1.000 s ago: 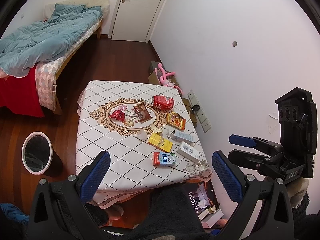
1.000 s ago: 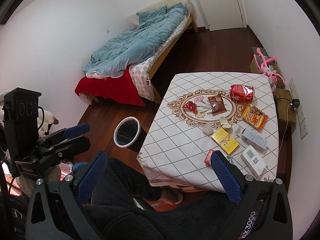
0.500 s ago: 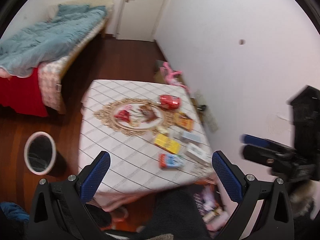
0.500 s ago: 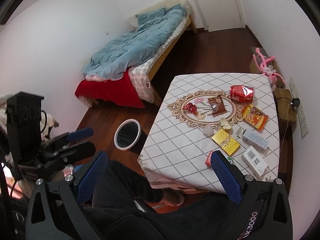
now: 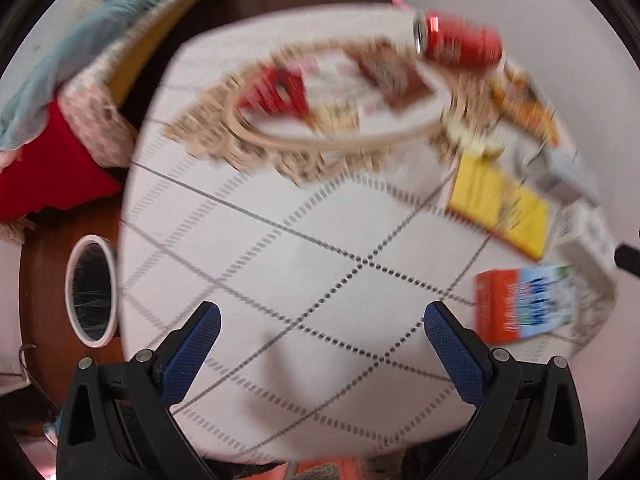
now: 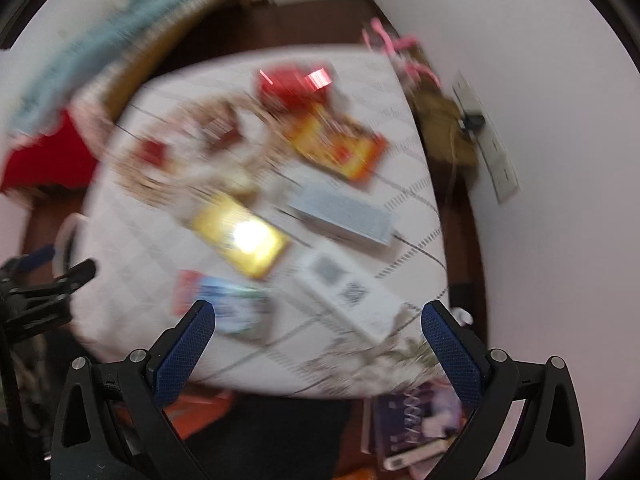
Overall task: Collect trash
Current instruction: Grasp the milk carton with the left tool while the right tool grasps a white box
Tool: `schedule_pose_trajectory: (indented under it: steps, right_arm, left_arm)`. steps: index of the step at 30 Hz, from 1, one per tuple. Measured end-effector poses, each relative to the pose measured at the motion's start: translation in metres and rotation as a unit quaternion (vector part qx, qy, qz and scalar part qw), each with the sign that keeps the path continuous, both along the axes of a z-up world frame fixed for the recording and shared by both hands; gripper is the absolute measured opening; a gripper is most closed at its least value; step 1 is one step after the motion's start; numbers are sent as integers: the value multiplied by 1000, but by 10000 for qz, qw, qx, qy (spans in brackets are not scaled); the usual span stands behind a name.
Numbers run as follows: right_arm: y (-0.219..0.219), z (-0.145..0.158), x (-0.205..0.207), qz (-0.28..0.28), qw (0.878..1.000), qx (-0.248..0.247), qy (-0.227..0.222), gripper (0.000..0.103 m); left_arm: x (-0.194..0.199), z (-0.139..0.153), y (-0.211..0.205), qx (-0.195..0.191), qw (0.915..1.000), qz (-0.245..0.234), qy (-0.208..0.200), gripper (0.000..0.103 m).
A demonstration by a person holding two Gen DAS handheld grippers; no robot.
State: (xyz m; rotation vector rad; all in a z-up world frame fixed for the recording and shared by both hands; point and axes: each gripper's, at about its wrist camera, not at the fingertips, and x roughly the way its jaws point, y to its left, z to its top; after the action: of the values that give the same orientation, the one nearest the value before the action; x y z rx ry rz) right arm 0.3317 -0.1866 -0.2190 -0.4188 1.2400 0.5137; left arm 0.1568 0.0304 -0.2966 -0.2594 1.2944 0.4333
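Both views are motion-blurred. Trash lies on a table with a white diamond-pattern cloth: a red can on its side, a red wrapper, a brown wrapper, an orange snack bag, a yellow carton, an orange-and-blue drink carton and two white boxes. My left gripper is open and empty, low over the table's near side. My right gripper is open and empty above the table's near right corner; the white box lies between its fingers.
A white-rimmed waste bin stands on the wooden floor left of the table. A bed with a blue duvet is at the far left. The wall with sockets runs along the right. Books lie below the table's corner.
Both grippers have dropped from high above down close to the table, so the trash looks much larger. Both stay open and empty.
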Motion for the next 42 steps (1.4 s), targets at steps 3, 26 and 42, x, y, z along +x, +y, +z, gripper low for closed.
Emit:
schedule_pose_trajectory:
  steps: [3, 26, 42]
  right_arm:
    - [3, -44, 20, 17, 9992, -346, 180, 101]
    - [-101, -90, 13, -1830, 9755, 288, 1183, 67]
    - [-43, -79, -25, -1388, 9757, 952, 1400, 60]
  left_arm:
    - [6, -18, -3, -102, 9998, -104, 128, 103]
    - [64, -16, -136, -1, 9036, -4268, 363, 59]
    - [28, -17, -9, -962, 9928, -618, 348, 54]
